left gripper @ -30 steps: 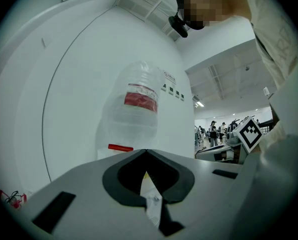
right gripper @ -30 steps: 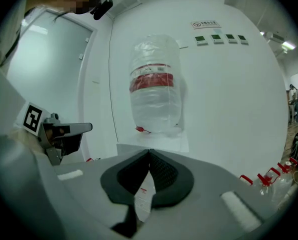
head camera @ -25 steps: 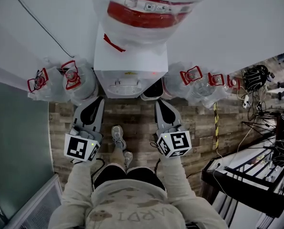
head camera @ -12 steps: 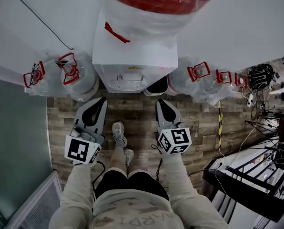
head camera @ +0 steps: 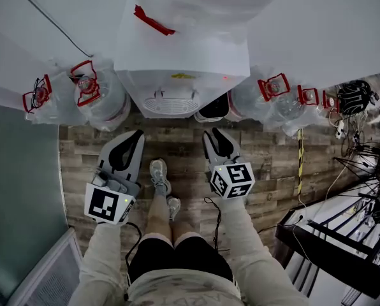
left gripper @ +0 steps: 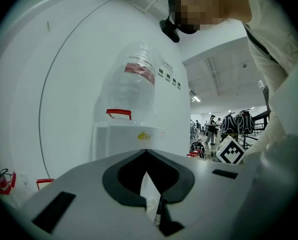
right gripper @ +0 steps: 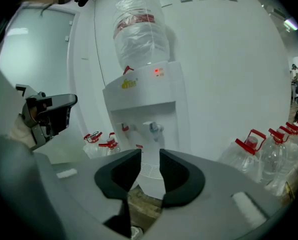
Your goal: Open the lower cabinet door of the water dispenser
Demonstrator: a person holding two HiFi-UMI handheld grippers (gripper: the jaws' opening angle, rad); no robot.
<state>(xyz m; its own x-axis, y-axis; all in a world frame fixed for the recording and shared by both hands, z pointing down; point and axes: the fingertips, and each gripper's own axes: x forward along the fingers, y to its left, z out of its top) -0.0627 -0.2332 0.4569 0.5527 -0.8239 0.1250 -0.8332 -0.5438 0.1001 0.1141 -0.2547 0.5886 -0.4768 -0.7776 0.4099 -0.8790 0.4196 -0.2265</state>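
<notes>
Standing square before the water dispenser (head camera: pixel 180 75), shoes (head camera: pixel 159 178) on the plank floor (head camera: pixel 177 146) just in front of its base. Holding the left gripper (head camera: pixel 136 136) low and short of the dispenser's front, toward its left-hand side as the head view shows it. Tips pressed together and clamped on nothing, with only a sliver of the dispenser's white body visible through the hollow behind them. Holding the right gripper (head camera: pixel 210 134) likewise short of the dispenser's front, toward its right-hand side, touching nothing. Jaws opening, a narrow gap between the tips and nothing in that gap. Seen through it in the right gripper view: the dispenser's drip grille (right gripper: pixel 150 170) and, below that, a white strip of the lower cabinet door (right gripper: pixel 149 186), mostly covered by the jaws, edges and handle not to be made out. Hidden from the head view altogether, tucked under the dispenser's overhanging top. Above the grille, two taps (right gripper: pixel 151 128) in the recess and a lit red lamp (right gripper: pixel 156 72). On top of the dispenser, an upturned water bottle (right gripper: pixel 139 29) wrapped in clear plastic. Against the wall beside the dispenser, red-handled jugs (head camera: pixel 104 101) on its left and more jugs (head camera: pixel 270 101) on its right — all standing on the same plank floor
</notes>
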